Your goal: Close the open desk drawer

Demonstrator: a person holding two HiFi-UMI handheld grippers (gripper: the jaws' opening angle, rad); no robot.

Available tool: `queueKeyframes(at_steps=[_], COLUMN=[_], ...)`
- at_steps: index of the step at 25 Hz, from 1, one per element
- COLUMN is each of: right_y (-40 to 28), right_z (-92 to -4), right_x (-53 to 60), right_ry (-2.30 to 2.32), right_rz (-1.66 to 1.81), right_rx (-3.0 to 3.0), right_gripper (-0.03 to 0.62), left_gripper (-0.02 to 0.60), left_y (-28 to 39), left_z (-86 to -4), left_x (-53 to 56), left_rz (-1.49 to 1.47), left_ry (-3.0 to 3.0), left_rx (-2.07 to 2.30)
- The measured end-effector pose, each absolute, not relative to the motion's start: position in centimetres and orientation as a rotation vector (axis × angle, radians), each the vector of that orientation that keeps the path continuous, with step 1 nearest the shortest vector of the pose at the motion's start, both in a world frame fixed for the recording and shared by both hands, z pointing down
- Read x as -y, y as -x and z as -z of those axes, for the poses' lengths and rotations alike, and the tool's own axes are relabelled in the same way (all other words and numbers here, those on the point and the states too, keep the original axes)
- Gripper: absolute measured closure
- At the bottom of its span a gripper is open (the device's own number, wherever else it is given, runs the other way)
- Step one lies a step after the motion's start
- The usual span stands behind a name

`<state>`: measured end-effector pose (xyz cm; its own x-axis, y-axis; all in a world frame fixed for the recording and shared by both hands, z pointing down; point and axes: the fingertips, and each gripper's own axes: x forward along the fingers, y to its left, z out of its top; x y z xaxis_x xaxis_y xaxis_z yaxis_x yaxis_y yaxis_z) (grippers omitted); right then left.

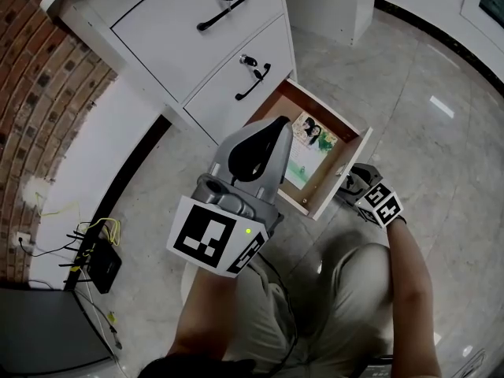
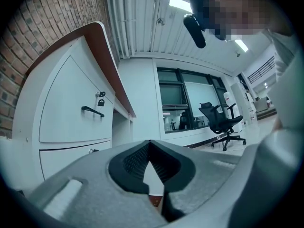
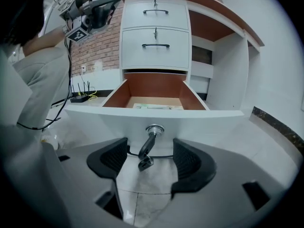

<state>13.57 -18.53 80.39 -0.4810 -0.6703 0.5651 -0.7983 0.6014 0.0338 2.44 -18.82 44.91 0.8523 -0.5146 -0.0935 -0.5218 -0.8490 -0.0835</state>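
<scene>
The bottom drawer [image 1: 346, 160] of a white desk pedestal stands pulled out over the floor. Its brown inside holds a printed photo sheet [image 1: 313, 136]. My right gripper [image 1: 352, 181] is at the drawer's white front panel [image 3: 209, 122], open. Its jaws stand either side of a key [image 3: 146, 153] that hangs from the lock in that panel, and do not touch it. My left gripper [image 1: 277, 123] is raised high, close to the head camera and above the drawer's left side. It is shut [image 2: 150, 146] with nothing held.
Two shut drawers with black handles [image 1: 223, 10] [image 1: 253, 81] sit above the open one. A router with yellow cables [image 1: 102, 262] lies on the floor by the brick wall [image 1: 39, 93]. The person's knees are just behind the drawer. The desk's kneehole [image 3: 209, 42] opens to the right.
</scene>
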Motion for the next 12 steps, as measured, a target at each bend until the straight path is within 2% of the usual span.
queueKeyframes(at_steps=[12], right_y=[-13.5], right_z=[-79.9], right_x=[18.4], right_ry=[-1.148], right_rz=[-0.353], right_rx=[2.244], right_gripper=[0.298], left_gripper=[0.577], left_y=[-1.5], left_z=[-46.1], left_x=[20.1], left_rz=[-0.061], left_ry=[2.932], left_rx=[-0.861])
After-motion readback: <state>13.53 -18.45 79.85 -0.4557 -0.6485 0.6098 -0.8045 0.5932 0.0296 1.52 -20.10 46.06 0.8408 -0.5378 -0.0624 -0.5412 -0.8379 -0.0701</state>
